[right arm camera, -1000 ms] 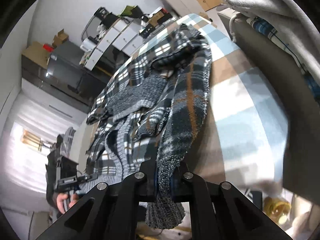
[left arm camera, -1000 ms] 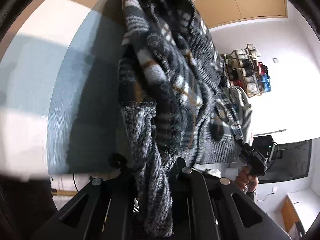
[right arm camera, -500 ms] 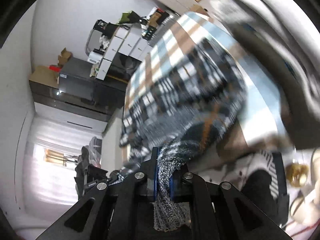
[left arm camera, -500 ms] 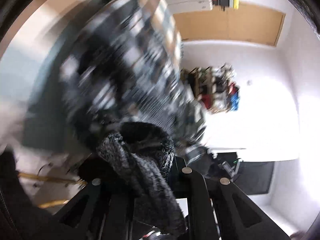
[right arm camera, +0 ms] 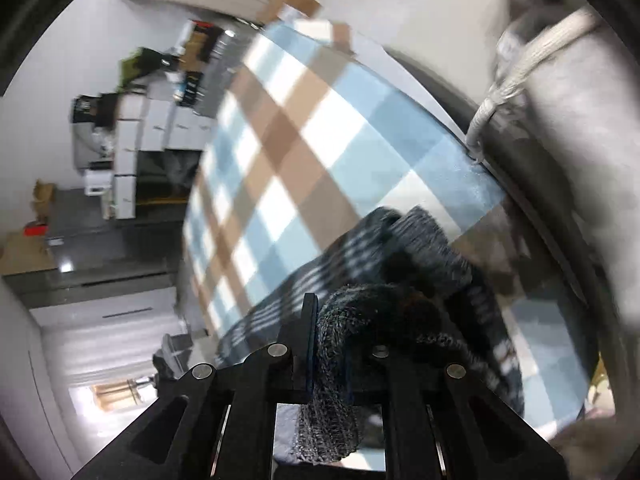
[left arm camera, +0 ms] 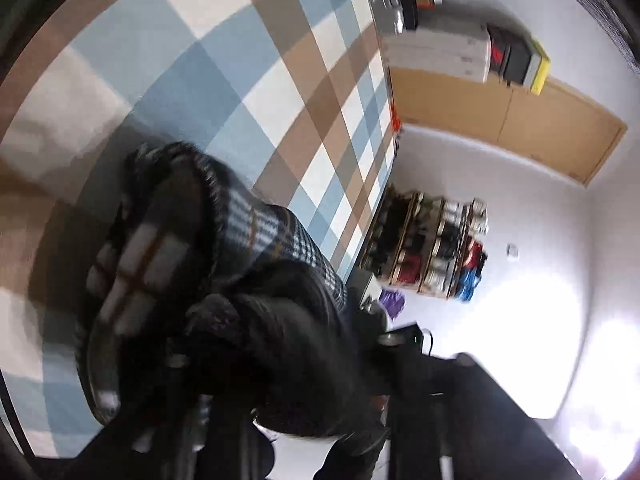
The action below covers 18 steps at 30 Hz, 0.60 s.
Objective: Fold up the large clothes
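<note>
**Over the checked cloth, a bunched knit in two grippers**

On the blue, tan and white checked cloth [right arm camera: 304,128] sits the thing of the hour — a dark plaid knit garment [left arm camera: 240,264], heaped up at the near edge of the surface and filling the foreground of both wrist views. In the right wrist view its grey ribbed hem [right arm camera: 332,360] runs straight down between the fingers of the right gripper [right arm camera: 328,344]; those jaws are starting to part, yet the pads are clamped on the hem. Over on the other side, the left gripper [left arm camera: 276,364] is spreading its jaws, with a thick dark roll of the knit lying between them. Whether its pads press on the wool I cannot tell, the fabric smothers them.

The checked cloth stretches away bare beyond the heap. Past its far edge in the left wrist view: a tan cabinet front [left arm camera: 520,120] against a white wall, a rack of shelves [left arm camera: 432,248] crammed with coloured items, and stacked boxes [left arm camera: 440,52] at the cloth's far end. The right wrist view gives white drawer units [right arm camera: 140,140] and a dark cabinet [right arm camera: 80,240]. A grey garment with a drawstring [right arm camera: 560,120] looms at the right edge.

Both views smear with motion. The left gripper's fingers are lost in shadow and wool, and a bright window glare [left arm camera: 520,340] washes out the lower right.
</note>
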### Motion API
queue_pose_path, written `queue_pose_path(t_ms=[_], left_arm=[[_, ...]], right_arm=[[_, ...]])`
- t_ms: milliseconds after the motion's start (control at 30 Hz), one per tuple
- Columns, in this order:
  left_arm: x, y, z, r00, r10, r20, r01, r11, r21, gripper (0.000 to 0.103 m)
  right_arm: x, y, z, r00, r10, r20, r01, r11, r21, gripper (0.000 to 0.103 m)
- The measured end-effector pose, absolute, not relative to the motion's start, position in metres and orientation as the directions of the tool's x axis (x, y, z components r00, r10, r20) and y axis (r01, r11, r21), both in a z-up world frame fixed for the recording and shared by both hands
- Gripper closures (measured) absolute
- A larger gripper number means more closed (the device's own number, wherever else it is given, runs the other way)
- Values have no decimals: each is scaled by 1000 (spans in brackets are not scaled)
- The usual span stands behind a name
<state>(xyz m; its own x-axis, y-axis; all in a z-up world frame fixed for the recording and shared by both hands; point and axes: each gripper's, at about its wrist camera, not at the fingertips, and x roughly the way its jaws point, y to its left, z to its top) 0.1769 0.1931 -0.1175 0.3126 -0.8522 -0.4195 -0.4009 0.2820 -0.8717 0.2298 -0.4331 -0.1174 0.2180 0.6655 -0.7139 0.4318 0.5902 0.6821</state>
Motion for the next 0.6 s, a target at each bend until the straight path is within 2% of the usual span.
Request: queue_pose_path(t_ms=[100, 200, 267, 300, 367, 433, 600], left_arm=[[176, 199, -117, 340, -835, -433, -431, 271, -860, 59], [175, 212, -113, 361, -822, -440, -421, 277, -864, 58], [171, 213, -107, 362, -815, -453, -409, 297, -863, 58], [168, 211, -105, 356, -810, -466, -401, 318, -859, 57], [165, 204, -99, 352, -798, -489, -381, 355, -854, 52], [155, 199, -91, 355, -781, -514, -352, 397, -847, 46], [144, 184, -77, 342, -746, -572, -280, 500, -820, 46]], right_arm=[[223, -438, -125, 230, 681, -695, 411, 580, 704, 88], [219, -445, -114, 260, 686, -679, 362, 583, 727, 80], [212, -447, -102, 283, 695, -661, 318, 583, 748, 60], [208, -447, -93, 298, 694, -655, 286, 590, 755, 56], [196, -450, -72, 355, 642, -680, 215, 652, 727, 30], [181, -451, -47, 430, 584, -688, 114, 721, 683, 26], [137, -438, -21, 485, 507, -713, -35, 825, 563, 26]])
